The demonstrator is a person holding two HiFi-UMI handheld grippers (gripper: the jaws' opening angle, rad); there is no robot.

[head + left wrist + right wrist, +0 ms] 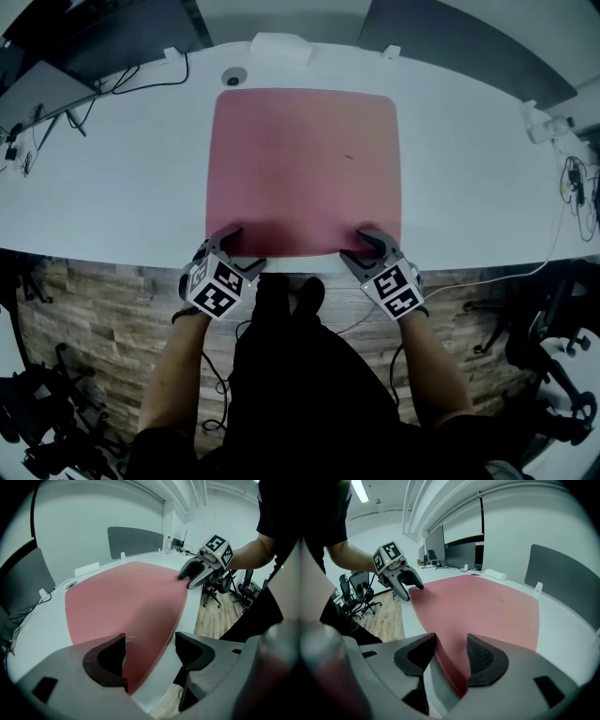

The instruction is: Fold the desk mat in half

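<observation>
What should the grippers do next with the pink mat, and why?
Probably squeeze both shut first. The mat lies flat on the table. The left gripper and right gripper each straddle a near corner with jaws apart, so nothing is pinched yet. Without a firm grip, lifting to fold would likely leave the mat behind.

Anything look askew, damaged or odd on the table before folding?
Only a small dark speck on the pink rectangular desk mat, right of centre; otherwise it lies square on the white table.
</observation>
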